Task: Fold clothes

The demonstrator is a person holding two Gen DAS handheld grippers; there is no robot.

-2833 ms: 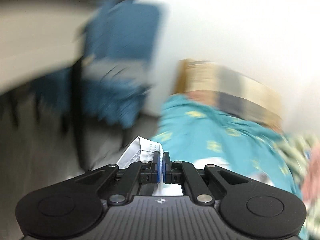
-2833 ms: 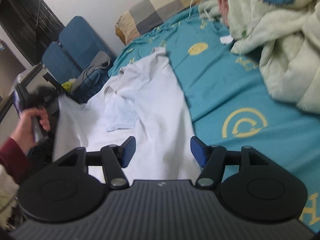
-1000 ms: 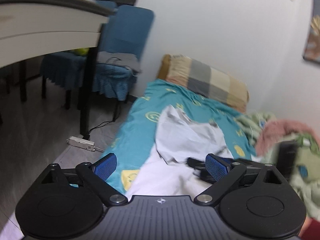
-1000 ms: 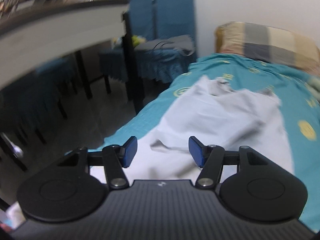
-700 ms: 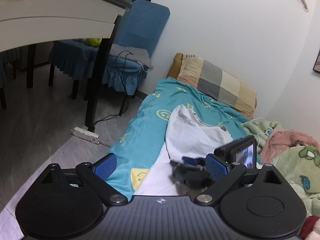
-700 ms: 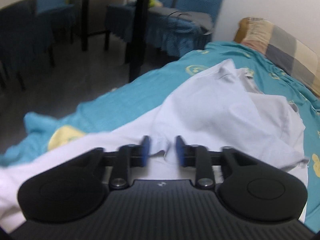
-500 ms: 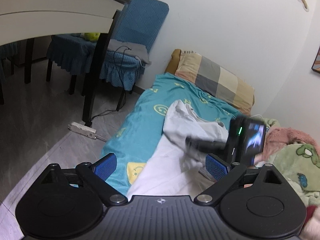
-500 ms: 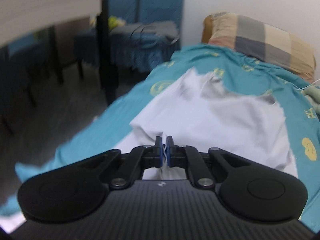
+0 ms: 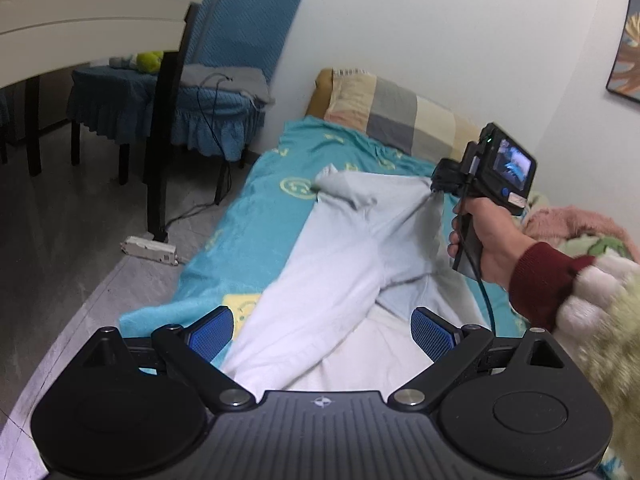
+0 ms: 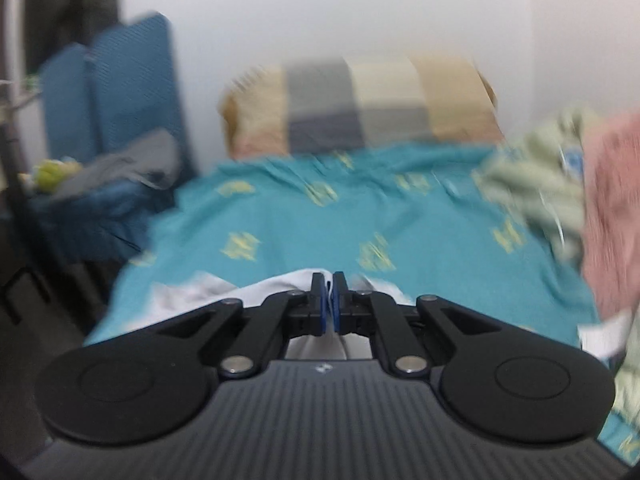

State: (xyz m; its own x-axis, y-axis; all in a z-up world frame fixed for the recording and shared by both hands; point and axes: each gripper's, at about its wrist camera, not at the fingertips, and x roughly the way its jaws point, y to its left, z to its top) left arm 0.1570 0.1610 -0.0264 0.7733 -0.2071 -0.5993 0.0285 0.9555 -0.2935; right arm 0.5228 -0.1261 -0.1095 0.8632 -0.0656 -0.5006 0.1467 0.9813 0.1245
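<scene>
The left gripper [image 9: 322,330] is hovering with its jaws spread wide and nothing between them, while the white garment [image 9: 320,304] is lying directly beneath and ahead of it, draped along the teal bedsheet [image 9: 256,216]. The cloth is looking light, limp and quick to slump, so a hem or corner seems the best place to pinch. Farther ahead and to the right, the right gripper [image 10: 329,304] is clamping a raised edge of that garment, pulling it taut. Beyond the tools, a checked pillow [image 9: 396,120] is resting against the wall, a crumpled blanket [image 9: 580,232] is sitting to the right, and a blue chair [image 9: 224,64] is standing to the left.
</scene>
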